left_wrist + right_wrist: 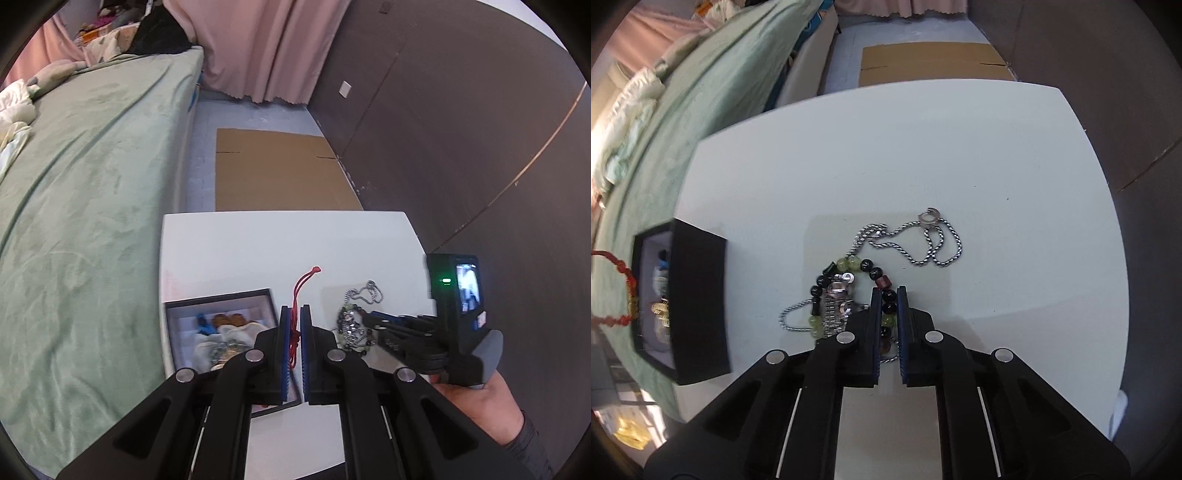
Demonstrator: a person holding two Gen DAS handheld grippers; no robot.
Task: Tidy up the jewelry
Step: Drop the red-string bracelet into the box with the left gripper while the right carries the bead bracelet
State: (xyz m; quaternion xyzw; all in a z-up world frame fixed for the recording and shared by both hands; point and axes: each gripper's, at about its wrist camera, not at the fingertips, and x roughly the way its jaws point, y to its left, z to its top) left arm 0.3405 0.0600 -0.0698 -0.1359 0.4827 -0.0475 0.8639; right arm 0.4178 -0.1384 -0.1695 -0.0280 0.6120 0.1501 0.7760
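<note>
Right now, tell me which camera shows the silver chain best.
The right wrist view. The silver chain lies spread on the white table, its loops and ring clasp sharp and unblocked. The left wrist view shows the chain small and far off, partly hidden behind the right gripper.

The left gripper (295, 314) pinches a red cord (300, 295) between its blue pads above a white table (258, 243), the cord's looped end trailing onto the tabletop. Just left of it sits an open black box (221, 325) holding assorted pieces, while to the right the right gripper (369, 318), held in a person's hand (476, 402), reaches into a heap of silver chain and beads (354, 317). A green-covered bed (85, 192) flanks the table, with flattened cardboard (273, 170) on the floor beyond.
</note>
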